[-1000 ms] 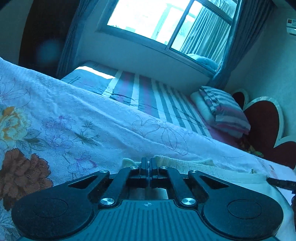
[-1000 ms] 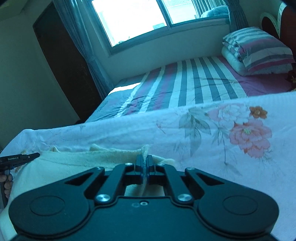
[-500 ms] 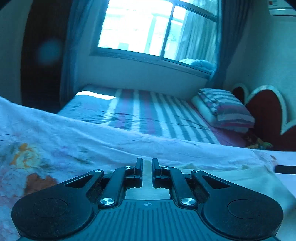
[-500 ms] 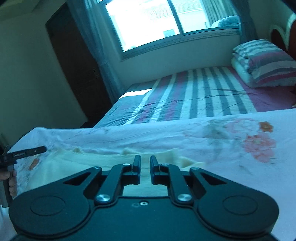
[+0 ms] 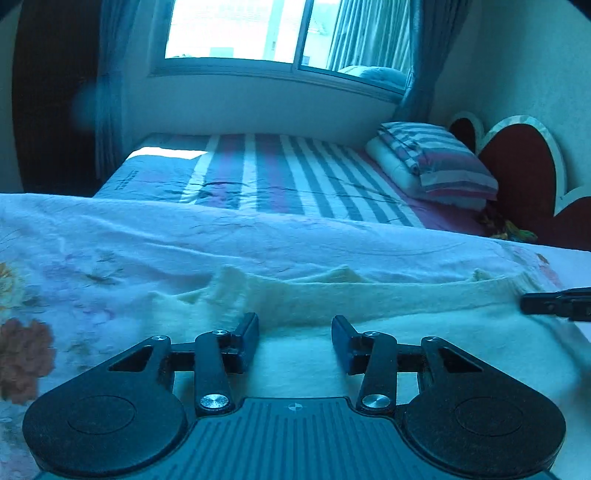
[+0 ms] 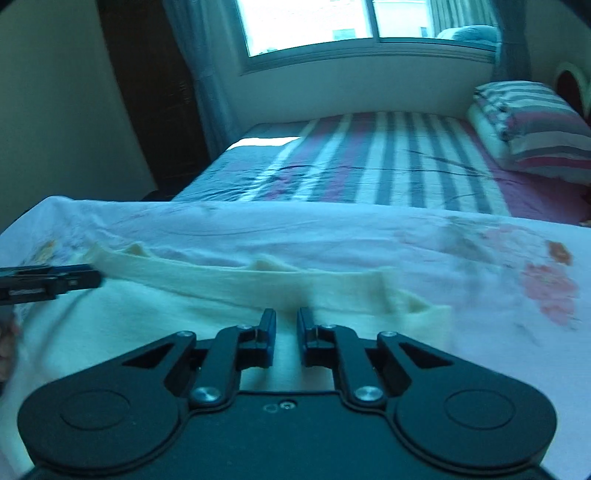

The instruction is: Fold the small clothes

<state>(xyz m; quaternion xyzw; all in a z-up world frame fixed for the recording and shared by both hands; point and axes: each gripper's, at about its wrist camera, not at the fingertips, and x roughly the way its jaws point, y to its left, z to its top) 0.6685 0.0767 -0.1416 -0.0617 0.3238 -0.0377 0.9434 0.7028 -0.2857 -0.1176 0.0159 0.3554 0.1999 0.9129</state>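
Note:
A cream knit garment (image 5: 369, 295) lies spread on a floral sheet (image 5: 258, 236), its far edge a folded band with small peaks. My left gripper (image 5: 294, 319) hovers just over the near side of that band. Its jaws are opening and nothing is between them. In the right wrist view the same garment (image 6: 184, 295) runs left to right, and my right gripper (image 6: 286, 313) stands over it open by a narrow gap, the pads off the cloth. The fingers (image 5: 546, 302) of the right gripper show at the left view's right edge. The left gripper's fingers (image 6: 51, 282) show at the right view's left edge.
Beyond the floral sheet (image 6: 332, 229) lies a striped bed (image 5: 288, 173) with a striped pillow (image 5: 436, 162) and a red heart-shaped headboard (image 5: 517, 166). A window with curtains (image 5: 280, 33) fills the far wall. A dark door (image 6: 147, 92) stands at the left.
Both grippers were shut on the garment's edge and have let it go. The left one has opened wide, the right one only a slit. Both pulled back and rose a little.

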